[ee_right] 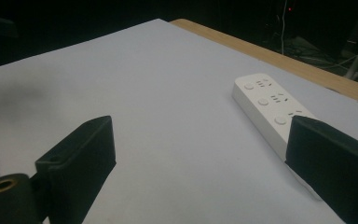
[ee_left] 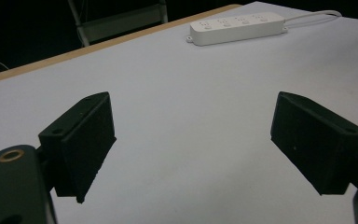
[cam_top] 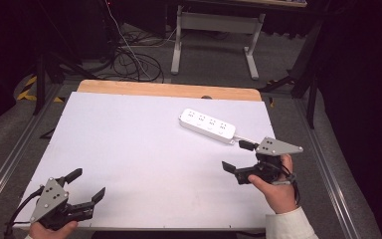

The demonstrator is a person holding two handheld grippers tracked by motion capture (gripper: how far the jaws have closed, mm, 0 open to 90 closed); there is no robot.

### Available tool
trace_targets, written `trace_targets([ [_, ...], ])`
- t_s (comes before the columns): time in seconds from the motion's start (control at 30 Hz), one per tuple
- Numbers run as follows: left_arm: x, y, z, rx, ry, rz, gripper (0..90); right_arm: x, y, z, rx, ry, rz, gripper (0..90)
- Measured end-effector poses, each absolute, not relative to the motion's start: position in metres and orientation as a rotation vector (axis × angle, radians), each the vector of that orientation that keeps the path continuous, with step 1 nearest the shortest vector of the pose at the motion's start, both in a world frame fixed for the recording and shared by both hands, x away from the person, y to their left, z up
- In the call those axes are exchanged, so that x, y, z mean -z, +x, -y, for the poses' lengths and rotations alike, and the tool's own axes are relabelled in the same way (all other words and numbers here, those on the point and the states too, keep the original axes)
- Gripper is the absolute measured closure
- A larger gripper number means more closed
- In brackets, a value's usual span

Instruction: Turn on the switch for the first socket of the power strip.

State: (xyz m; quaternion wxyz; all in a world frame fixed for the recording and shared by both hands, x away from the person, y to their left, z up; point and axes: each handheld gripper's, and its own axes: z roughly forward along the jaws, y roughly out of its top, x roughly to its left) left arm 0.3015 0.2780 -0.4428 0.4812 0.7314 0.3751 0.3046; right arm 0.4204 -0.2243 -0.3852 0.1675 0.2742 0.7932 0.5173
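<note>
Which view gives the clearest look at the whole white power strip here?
The left gripper view: the power strip shows end to end, unobstructed, with its cable. The high view shows all of it too, but smaller. In the right gripper view it is closer, yet a black jaw covers its near end.

White power strip [cam_top: 207, 125], white table sheet [cam_top: 129, 149], tan wooden edge [cam_top: 169, 89], black-jawed left hand-held gripper [cam_top: 89, 184]

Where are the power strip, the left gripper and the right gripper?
power strip [cam_top: 207, 125]: high view, middle of its white top face.
left gripper [cam_top: 88, 184]: high view, midway between its open fingertips.
right gripper [cam_top: 237, 155]: high view, midway between its open fingertips.
</note>
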Motion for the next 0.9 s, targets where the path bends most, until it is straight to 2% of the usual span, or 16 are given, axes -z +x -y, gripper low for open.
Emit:
trace_targets([
  [0.9,0.442,0.301,-0.278,-0.719,1.791,-0.909,14.3,0.464,0.394,0.229,-1.386,0.819,-2.361,6.2],
])
